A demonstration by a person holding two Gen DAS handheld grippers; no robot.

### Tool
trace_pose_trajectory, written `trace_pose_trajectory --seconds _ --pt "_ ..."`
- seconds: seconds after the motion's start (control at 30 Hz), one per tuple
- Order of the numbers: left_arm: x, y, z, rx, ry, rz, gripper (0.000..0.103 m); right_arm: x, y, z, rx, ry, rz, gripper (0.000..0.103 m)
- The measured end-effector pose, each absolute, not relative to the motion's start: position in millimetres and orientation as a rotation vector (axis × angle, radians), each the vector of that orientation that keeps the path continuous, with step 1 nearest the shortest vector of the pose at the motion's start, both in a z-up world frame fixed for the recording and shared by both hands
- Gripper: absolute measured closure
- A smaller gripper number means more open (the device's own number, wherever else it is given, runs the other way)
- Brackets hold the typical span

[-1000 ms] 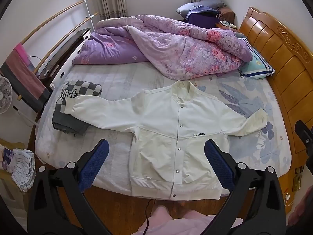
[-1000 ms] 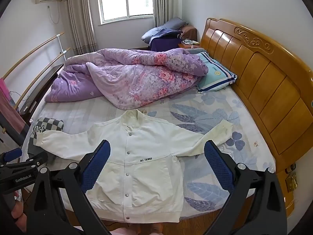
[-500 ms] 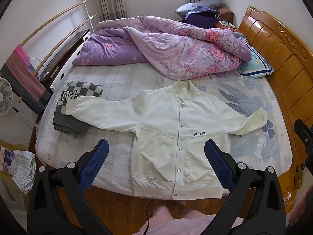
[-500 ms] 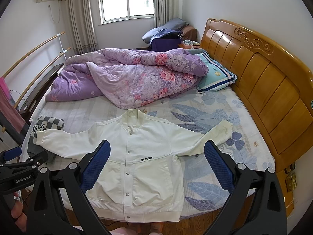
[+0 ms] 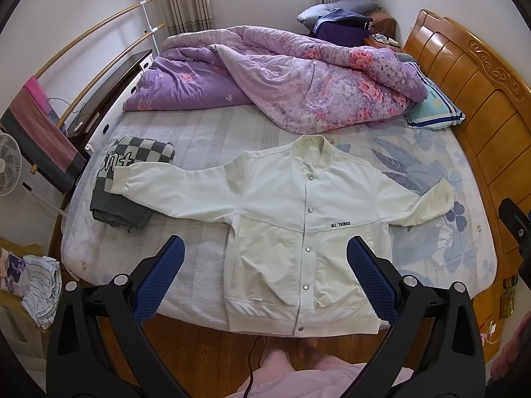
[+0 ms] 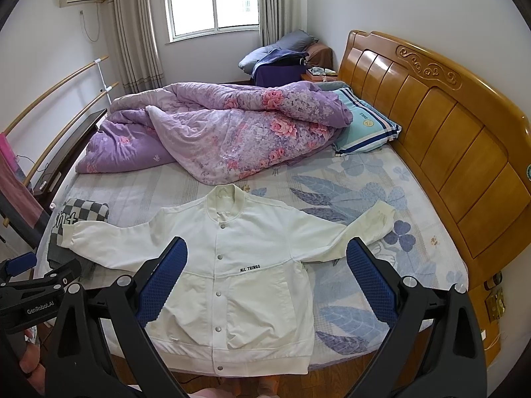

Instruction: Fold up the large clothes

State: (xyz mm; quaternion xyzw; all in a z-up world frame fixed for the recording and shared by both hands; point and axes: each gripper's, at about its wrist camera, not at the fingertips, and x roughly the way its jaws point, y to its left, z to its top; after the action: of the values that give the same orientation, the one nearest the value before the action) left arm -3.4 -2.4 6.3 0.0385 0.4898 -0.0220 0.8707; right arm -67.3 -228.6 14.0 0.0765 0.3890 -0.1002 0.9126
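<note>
A white snap-button jacket [image 5: 292, 222] [image 6: 239, 265] lies flat and face up on the bed, sleeves spread to both sides, its hem at the near mattress edge. Its left sleeve cuff rests on a folded checkered garment [image 5: 132, 172] [image 6: 76, 219]. My left gripper [image 5: 265, 275] is open and hovers above the jacket's lower half, holding nothing. My right gripper [image 6: 265, 278] is also open, well above the jacket's hem area, with nothing between its blue pads. The left gripper body shows at the lower left of the right wrist view.
A crumpled purple floral quilt [image 5: 282, 76] [image 6: 215, 132] fills the far half of the bed. A striped pillow [image 6: 365, 126] lies by the wooden headboard [image 6: 448, 126]. A rack with towels [image 5: 39, 132] and a fan [image 5: 8, 169] stand left. Wooden floor runs below the bed edge.
Both views have crept slightly toward the bed and upward. The jacket has not moved and both grippers stay open.
</note>
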Motion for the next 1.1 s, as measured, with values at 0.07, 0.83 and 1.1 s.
trace_pose_trajectory --seconds 0.07,0.83,1.1 --pt "-6.6 1.2 9.9 0.076 1.029 -0.050 0.005 -67.2 -229.7 14.0 0.162 0.798 -0.206 0.010" --pt "-10.5 5.1 8.6 0.087 1.032 -0.047 0.005 -69.7 -232.5 9.3 0.164 0.787 -0.207 0.010" --pt "-5.6 9.1 2.3 0.090 1.044 -0.046 0.005 -70.5 -232.3 8.6 0.164 0.788 -0.207 0.010"
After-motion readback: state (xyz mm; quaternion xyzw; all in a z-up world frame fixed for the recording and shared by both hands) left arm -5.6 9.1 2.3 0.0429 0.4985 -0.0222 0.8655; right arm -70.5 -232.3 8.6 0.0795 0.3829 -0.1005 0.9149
